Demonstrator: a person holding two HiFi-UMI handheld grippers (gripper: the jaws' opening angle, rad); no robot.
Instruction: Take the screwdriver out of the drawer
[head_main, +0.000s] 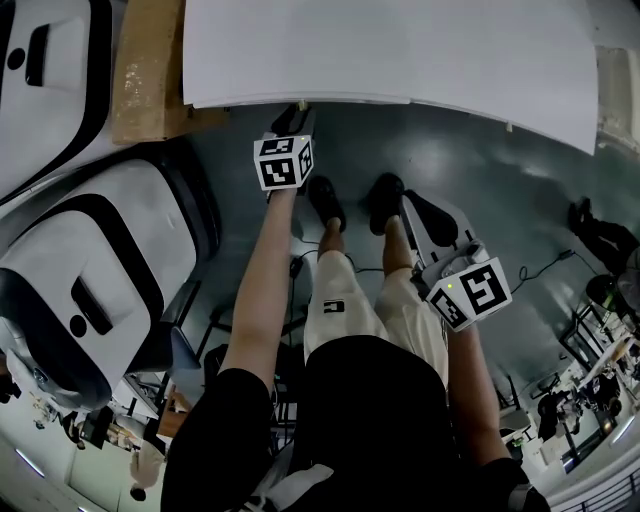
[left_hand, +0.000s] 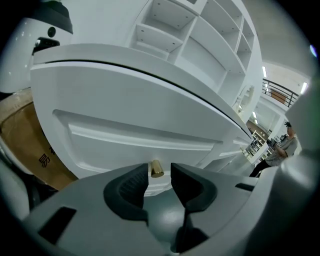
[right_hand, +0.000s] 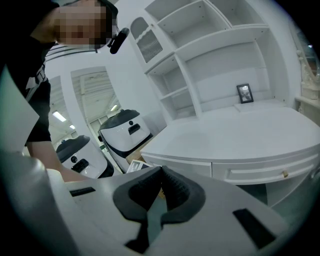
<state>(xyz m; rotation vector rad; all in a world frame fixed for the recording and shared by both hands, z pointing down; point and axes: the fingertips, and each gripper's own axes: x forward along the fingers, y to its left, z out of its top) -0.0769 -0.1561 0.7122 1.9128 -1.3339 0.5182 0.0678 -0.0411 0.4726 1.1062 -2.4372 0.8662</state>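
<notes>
Only left gripper view shows the brass knob (left_hand: 156, 168).

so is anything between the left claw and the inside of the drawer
Yes, the shut drawer front; no screwdriver shows. The left claw is open around the brass knob, not pressing it, and nothing blocks that knob.

Drawer front (left_hand: 140, 125) smooth satin white paint, its knob (left_hand: 156, 169) shiny brass-coloured metal, left tool (left_hand: 159, 172) matt grey plastic with ribbed black rubbery pads (left_hand: 131, 186), floor (head_main: 480, 190) slightly glossy grey-green.
</notes>
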